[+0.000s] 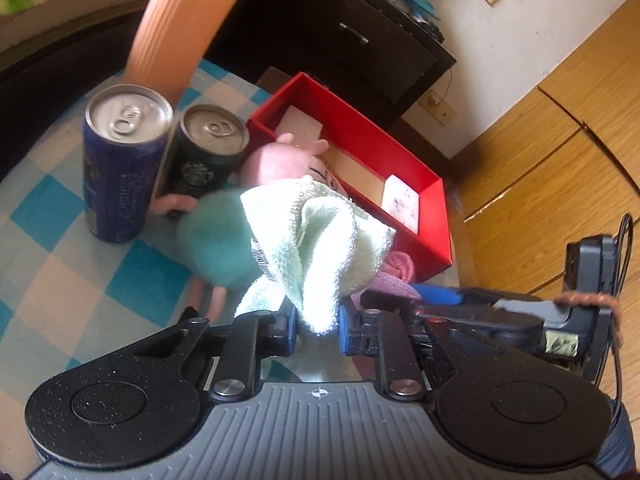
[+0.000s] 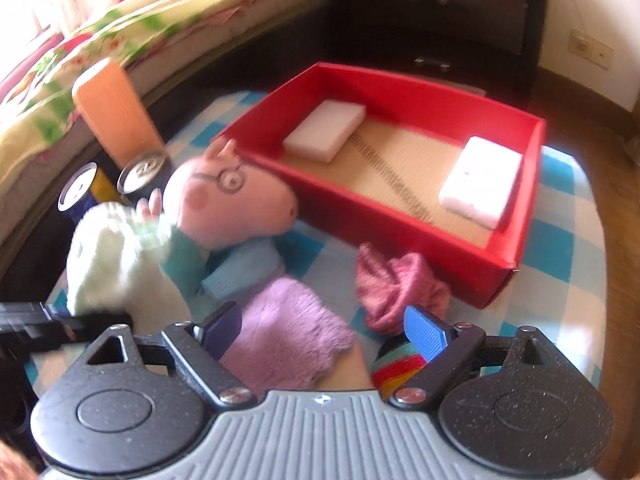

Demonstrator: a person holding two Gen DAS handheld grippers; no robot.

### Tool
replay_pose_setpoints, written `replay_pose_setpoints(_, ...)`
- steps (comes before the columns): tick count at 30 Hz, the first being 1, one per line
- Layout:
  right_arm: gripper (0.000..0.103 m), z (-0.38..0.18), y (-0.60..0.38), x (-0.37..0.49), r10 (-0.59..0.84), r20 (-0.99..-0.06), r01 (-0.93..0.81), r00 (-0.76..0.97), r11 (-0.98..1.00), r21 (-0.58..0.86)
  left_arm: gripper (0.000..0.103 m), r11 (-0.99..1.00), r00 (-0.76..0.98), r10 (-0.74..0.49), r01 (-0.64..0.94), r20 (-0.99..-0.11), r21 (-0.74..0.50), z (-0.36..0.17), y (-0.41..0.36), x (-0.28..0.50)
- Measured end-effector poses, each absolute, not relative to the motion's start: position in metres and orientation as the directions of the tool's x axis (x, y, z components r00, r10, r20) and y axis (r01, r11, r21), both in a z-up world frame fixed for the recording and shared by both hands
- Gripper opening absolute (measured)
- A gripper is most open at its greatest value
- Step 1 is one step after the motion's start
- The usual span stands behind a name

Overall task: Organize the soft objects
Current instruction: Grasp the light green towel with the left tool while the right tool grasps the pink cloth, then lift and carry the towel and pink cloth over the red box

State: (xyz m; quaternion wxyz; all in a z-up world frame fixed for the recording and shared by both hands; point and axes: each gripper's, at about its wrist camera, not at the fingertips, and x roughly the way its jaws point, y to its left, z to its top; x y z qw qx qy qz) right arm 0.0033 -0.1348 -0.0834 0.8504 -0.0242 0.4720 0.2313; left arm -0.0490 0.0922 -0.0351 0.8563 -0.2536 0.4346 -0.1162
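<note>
**Pale green towel: lifted, ready for transfer to the red box**

Left wrist view. The pale green towel (image 1: 316,240) hangs bunched between the blue pads (image 1: 289,326) of the left gripper (image 1: 318,328), which is clamped tight on its lower fold. We judge the step in hand to be carrying this towel to the red box (image 1: 434,216), which lies just beyond it, up and right. The next move calls for raising the cloth above the near box wall before we release. On the left stand a blue can (image 1: 120,168), a dark can (image 1: 206,152) and an orange ribbed cylinder (image 1: 180,28); we keep the swing away from them.

Right wrist view. The right gripper (image 2: 324,330) sits with its jaws partly apart over the purple cloth (image 2: 292,332); no pad presses on it. A pink cloth (image 2: 400,288) lies just beside, touching the box wall, and the plush pig (image 2: 232,204) rests near the box corner. Two white sponges (image 2: 326,130) occupy the box ends, well apart; the middle floor between them is free. A striped ball (image 2: 396,368) sits under the right finger.
</note>
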Motion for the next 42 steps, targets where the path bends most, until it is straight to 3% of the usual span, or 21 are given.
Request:
replay_pose_setpoints(1, 0.026, -0.087, -0.13, 0.003, 0.375, -0.823, -0.433, 0.427, 0.884, 0.179, 0.019, 0.842, 0.591, -0.422, -0.026, -0.688, -0.539, -0.036, 0.095, -0.049)
replay_pose_setpoints(8, 0.001, -0.088, -0.132, 0.006, 0.474, -0.798, -0.425, 0.372, 0.852, 0.307, 0.022, 0.833, 0.58, -0.44, -0.022, -0.685, -0.553, -0.039, 0.094, -0.043)
replay_pose_setpoints(26, 0.0, -0.064, -0.151, 0.008, 0.612, -0.69, -0.378, 0.388, 0.788, 0.486, 0.02, 0.84, 0.616, -0.442, 0.03, -0.652, -0.542, -0.027, 0.079, -0.041)
replay_pose_setpoints(42, 0.0, -0.001, -0.193, 0.003, 0.67, -0.514, -0.366, 0.535, 0.733, 0.574, 0.019, 0.796, 0.731, -0.473, 0.115, -0.492, -0.594, 0.02, 0.07, -0.03)
